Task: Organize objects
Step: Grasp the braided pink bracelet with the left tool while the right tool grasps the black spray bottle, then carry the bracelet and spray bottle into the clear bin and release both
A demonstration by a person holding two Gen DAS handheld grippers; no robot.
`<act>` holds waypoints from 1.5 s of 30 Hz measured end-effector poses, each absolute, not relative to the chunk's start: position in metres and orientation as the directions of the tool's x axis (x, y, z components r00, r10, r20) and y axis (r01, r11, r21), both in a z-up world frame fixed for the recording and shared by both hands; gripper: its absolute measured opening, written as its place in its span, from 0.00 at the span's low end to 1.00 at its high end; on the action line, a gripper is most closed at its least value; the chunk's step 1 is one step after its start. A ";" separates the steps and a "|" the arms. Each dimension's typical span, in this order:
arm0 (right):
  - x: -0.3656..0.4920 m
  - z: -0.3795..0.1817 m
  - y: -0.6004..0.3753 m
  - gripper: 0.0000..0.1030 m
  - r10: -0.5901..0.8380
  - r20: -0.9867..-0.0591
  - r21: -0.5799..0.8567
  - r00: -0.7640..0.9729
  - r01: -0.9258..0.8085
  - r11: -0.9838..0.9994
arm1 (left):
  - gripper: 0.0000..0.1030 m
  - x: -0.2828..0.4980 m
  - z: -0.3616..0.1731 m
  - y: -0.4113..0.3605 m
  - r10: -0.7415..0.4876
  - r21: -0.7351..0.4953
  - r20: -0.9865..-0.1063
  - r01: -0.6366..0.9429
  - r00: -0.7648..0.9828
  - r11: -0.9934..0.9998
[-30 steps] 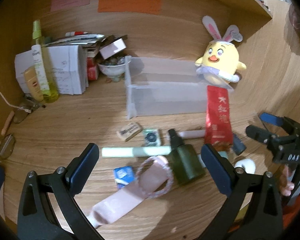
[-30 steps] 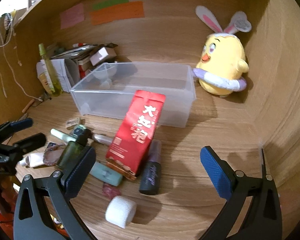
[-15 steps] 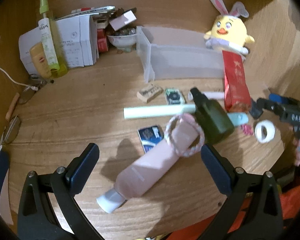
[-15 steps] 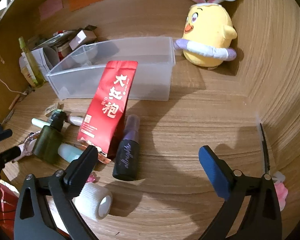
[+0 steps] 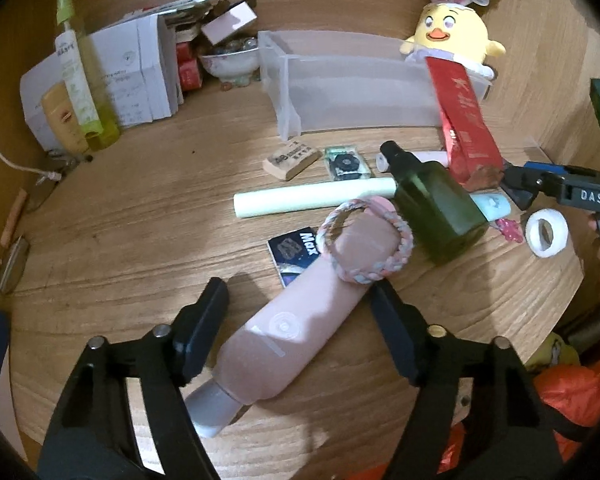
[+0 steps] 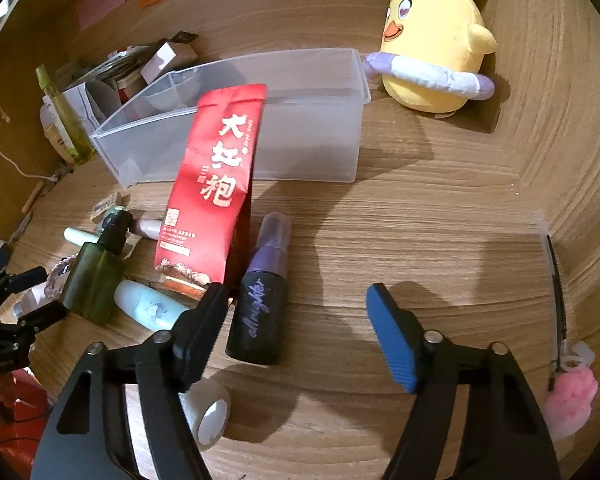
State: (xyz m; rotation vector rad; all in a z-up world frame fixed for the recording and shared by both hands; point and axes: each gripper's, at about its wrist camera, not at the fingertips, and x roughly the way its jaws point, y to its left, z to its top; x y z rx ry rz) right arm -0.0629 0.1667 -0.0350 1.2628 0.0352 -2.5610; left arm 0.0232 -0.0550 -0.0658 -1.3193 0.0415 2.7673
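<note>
Pink tube (image 5: pixel 300 332) between closing left gripper (image 5: pixel 300 312) jaws

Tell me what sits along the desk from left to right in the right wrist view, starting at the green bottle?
Green bottle → pale blue tube → red packet → black spray bottle → yellow chick plush → pink charm.

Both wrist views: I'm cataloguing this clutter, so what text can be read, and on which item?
"大红袍": tall red foil pouch.
"allnighter": black spray bottle with purple cap.
"Max": small dark blue packet.
"DAS": black right gripper body, seen from the left wrist.
Too small or blurred: tan eraser block, white folded paper box, yellow-green spray bottle, pouch's fine print.
</note>
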 end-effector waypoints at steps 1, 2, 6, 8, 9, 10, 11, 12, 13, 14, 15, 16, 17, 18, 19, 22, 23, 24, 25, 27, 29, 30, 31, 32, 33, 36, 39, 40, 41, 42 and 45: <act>-0.064 -0.036 0.166 0.61 -0.245 -0.782 0.106 -0.573 0.265 -0.958 | 0.62 0.023 -0.065 -0.055 0.063 -0.010 -0.774 -0.088 -0.630 -0.996; -0.065 -0.037 0.165 0.59 -0.249 -0.784 0.110 -0.569 0.268 -0.957 | 0.57 0.023 -0.065 -0.054 0.067 -0.010 -0.773 -0.094 -0.630 -0.995; -0.069 -0.040 0.159 0.54 -0.256 -0.787 0.110 -0.562 0.281 -0.953 | 0.41 0.022 -0.062 -0.055 0.075 -0.007 -0.774 -0.110 -0.629 -0.994; -0.072 -0.042 0.157 0.51 -0.256 -0.791 0.106 -0.556 0.288 -0.952 | 0.32 0.022 -0.062 -0.058 0.073 -0.007 -0.775 -0.106 -0.628 -0.994; -0.073 -0.043 0.156 0.51 -0.257 -0.792 0.106 -0.554 0.290 -0.951 | 0.30 0.022 -0.062 -0.058 0.073 -0.009 -0.774 -0.103 -0.629 -0.995; -0.074 -0.043 0.154 0.50 -0.251 -0.791 0.096 -0.558 0.292 -0.952 | 0.29 0.022 -0.062 -0.060 0.076 -0.015 -0.773 -0.101 -0.630 -0.995; -0.075 -0.043 0.153 0.47 -0.247 -0.791 0.089 -0.560 0.295 -0.951 | 0.29 0.021 -0.061 -0.063 0.080 -0.025 -0.772 -0.095 -0.631 -0.995; -0.076 -0.043 0.152 0.45 -0.245 -0.791 0.084 -0.560 0.298 -0.951 | 0.29 0.021 -0.062 -0.064 0.083 -0.032 -0.770 -0.091 -0.632 -0.995; -0.076 -0.043 0.150 0.40 -0.244 -0.791 0.079 -0.561 0.302 -0.950 | 0.29 0.020 -0.061 -0.066 0.086 -0.040 -0.768 -0.087 -0.634 -0.995; -0.077 -0.043 0.148 0.34 -0.240 -0.791 0.071 -0.562 0.306 -0.949 | 0.29 0.020 -0.062 -0.066 0.086 -0.042 -0.767 -0.084 -0.636 -0.996; -0.078 -0.043 0.146 0.31 -0.236 -0.791 0.063 -0.564 0.309 -0.949 | 0.29 0.019 -0.062 -0.067 0.085 -0.045 -0.766 -0.079 -0.637 -0.996; -0.079 -0.043 0.145 0.25 -0.230 -0.791 0.054 -0.566 0.311 -0.949 | 0.29 0.018 -0.062 -0.067 0.083 -0.048 -0.765 -0.073 -0.638 -0.996; -0.079 -0.043 0.144 0.23 -0.224 -0.791 0.045 -0.569 0.311 -0.949 | 0.29 0.016 -0.061 -0.068 0.083 -0.051 -0.765 -0.068 -0.639 -0.996; -0.080 -0.043 0.144 0.23 -0.221 -0.791 0.041 -0.571 0.310 -0.950 | 0.29 0.015 -0.061 -0.068 0.084 -0.055 -0.764 -0.064 -0.640 -0.996; -0.080 -0.042 0.144 0.23 -0.222 -0.790 0.042 -0.572 0.310 -0.950 | 0.29 0.014 -0.060 -0.068 0.086 -0.061 -0.760 -0.062 -0.645 -0.996; -0.081 -0.042 0.147 0.23 -0.215 -0.785 0.043 -0.580 0.296 -0.954 | 0.29 0.013 -0.052 -0.066 0.081 -0.056 -0.742 -0.058 -0.665 -0.997; -0.081 -0.042 0.150 0.23 -0.215 -0.782 0.047 -0.584 0.290 -0.956 | 0.29 0.012 -0.048 -0.066 0.081 -0.056 -0.734 -0.059 -0.675 -0.997; -0.080 -0.041 0.151 0.23 -0.217 -0.779 0.051 -0.588 0.286 -0.957 | 0.29 0.011 -0.044 -0.066 0.087 -0.060 -0.725 -0.064 -0.683 -0.996; -0.080 -0.039 0.154 0.23 -0.217 -0.775 0.054 -0.594 0.280 -0.959 | 0.29 0.010 -0.039 -0.066 0.097 -0.066 -0.715 -0.071 -0.692 -0.995; -0.081 -0.036 0.157 0.23 -0.216 -0.766 0.056 -0.605 0.273 -0.960 | 0.29 0.006 -0.032 -0.064 0.099 -0.063 -0.703 -0.076 -0.704 -0.995; -0.081 -0.032 0.160 0.23 -0.218 -0.756 0.061 -0.617 0.265 -0.962 | 0.29 0.001 -0.026 -0.061 0.101 -0.058 -0.692 -0.084 -0.715 -0.995; -0.081 -0.031 0.162 0.23 -0.222 -0.752 0.066 -0.621 0.264 -0.962 | 0.29 -0.001 -0.024 -0.060 0.101 -0.056 -0.689 -0.086 -0.718 -0.995; -0.081 -0.030 0.163 0.23 -0.225 -0.748 0.071 -0.624 0.262 -0.962 | 0.29 -0.004 -0.021 -0.058 0.104 -0.055 -0.684 -0.092 -0.722 -0.994; -0.082 -0.028 0.164 0.23 -0.228 -0.743 0.076 -0.630 0.259 -0.963 | 0.29 -0.007 -0.019 -0.057 0.103 -0.051 -0.680 -0.093 -0.726 -0.994; -0.082 -0.027 0.164 0.23 -0.231 -0.739 0.080 -0.633 0.258 -0.963 | 0.29 -0.009 -0.016 -0.055 0.099 -0.046 -0.676 -0.092 -0.730 -0.995; -0.081 -0.023 0.167 0.23 -0.238 -0.728 0.087 -0.644 0.258 -0.962 | 0.29 -0.017 -0.012 -0.054 0.104 -0.047 -0.668 -0.098 -0.736 -0.994; -0.081 -0.022 0.168 0.23 -0.246 -0.722 0.093 -0.646 0.261 -0.961 | 0.29 -0.027 -0.016 -0.057 0.117 -0.065 -0.682 -0.099 -0.722 -0.993; -0.082 -0.022 0.168 0.23 -0.250 -0.722 0.098 -0.644 0.263 -0.960 | 0.29 -0.033 -0.019 -0.058 0.125 -0.076 -0.694 -0.101 -0.709 -0.992; -0.081 -0.023 0.170 0.23 -0.254 -0.722 0.102 -0.643 0.265 -0.959 | 0.29 -0.038 -0.023 -0.059 0.133 -0.086 -0.706 -0.103 -0.695 -0.991; -0.081 -0.023 0.170 0.23 -0.254 -0.724 0.105 -0.641 0.262 -0.959 | 0.29 -0.042 -0.026 -0.059 0.140 -0.094 -0.714 -0.105 -0.685 -0.990; -0.082 -0.023 0.170 0.23 -0.263 -0.723 0.115 -0.639 0.264 -0.958 | 0.29 -0.054 -0.034 -0.060 0.143 -0.097 -0.739 -0.106 -0.658 -0.990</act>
